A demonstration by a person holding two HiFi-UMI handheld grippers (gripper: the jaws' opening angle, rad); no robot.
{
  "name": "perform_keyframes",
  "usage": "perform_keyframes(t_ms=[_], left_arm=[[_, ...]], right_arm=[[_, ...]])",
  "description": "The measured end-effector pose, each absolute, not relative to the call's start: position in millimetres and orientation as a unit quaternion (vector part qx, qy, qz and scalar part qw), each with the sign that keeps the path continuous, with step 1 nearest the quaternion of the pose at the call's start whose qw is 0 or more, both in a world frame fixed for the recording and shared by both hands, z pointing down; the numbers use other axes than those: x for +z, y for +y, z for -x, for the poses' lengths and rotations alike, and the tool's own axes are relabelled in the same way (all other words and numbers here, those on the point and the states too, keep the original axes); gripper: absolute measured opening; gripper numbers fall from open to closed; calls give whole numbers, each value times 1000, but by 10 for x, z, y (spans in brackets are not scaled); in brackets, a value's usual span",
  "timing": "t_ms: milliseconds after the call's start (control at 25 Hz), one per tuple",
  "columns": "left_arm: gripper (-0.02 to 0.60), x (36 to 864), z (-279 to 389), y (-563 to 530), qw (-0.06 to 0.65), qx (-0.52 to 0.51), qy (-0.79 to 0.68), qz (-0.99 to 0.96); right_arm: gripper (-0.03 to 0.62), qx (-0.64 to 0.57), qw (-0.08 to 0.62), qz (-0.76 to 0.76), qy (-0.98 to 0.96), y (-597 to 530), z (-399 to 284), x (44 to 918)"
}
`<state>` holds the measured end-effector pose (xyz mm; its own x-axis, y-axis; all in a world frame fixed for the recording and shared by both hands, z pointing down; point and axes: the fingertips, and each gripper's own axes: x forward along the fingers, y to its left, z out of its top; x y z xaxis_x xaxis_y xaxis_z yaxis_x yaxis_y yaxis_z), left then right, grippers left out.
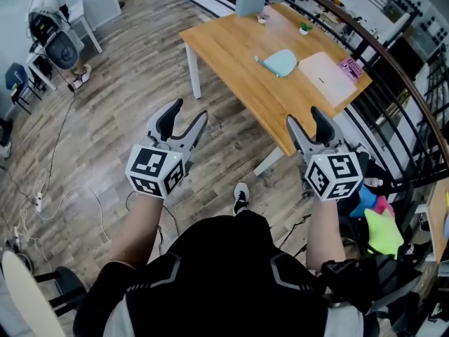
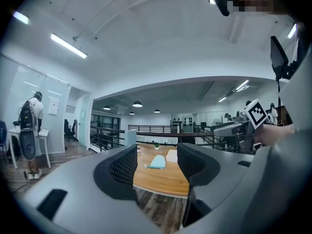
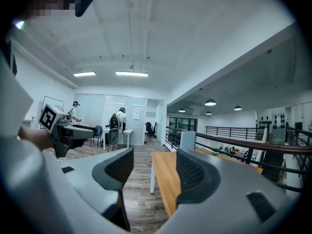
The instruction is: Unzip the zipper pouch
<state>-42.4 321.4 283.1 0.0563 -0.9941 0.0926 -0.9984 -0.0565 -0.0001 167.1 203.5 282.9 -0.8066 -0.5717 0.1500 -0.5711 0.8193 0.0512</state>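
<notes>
In the head view the left tool (image 1: 189,111) and right tool (image 1: 303,116) hang over the floor, short of the bench (image 1: 231,48), with their jaws apart and empty. The pouch (image 1: 280,62) lies flat on the bench beside a white pad (image 1: 326,76), and its contents cannot be told. The left gripper view frames the pouch far off between its jaws. The right gripper view shows the bench's corner and two people (image 3: 117,123).

Open-plan office on mezzanine: wooden desk (image 1: 231,55) standing at 1 o'clock, person (image 1: 48,1) working at 10 o'clock, railing (image 3: 243,143) running alongside, glass partitions (image 3: 100,112) dividing rooms, strip lights (image 3: 131,73) glowing.
</notes>
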Motion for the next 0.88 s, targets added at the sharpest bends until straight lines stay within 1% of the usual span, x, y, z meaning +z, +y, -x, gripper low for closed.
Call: perform_keyframes(t_ms=[240,480,880], left_arm=[[264,2786,557,2393,36,38,-690,-722],[264,2828,548,1540,42,51,-688,-723],[265,2879,386,520,47,74,-670,-737]], right_arm=[[280,1,82,-288,-954,1159,-1510,2830],[278,10,87,-285,-954,355,-1530,2928],[275,30,91,-281,-955,-494,-1643,3146]])
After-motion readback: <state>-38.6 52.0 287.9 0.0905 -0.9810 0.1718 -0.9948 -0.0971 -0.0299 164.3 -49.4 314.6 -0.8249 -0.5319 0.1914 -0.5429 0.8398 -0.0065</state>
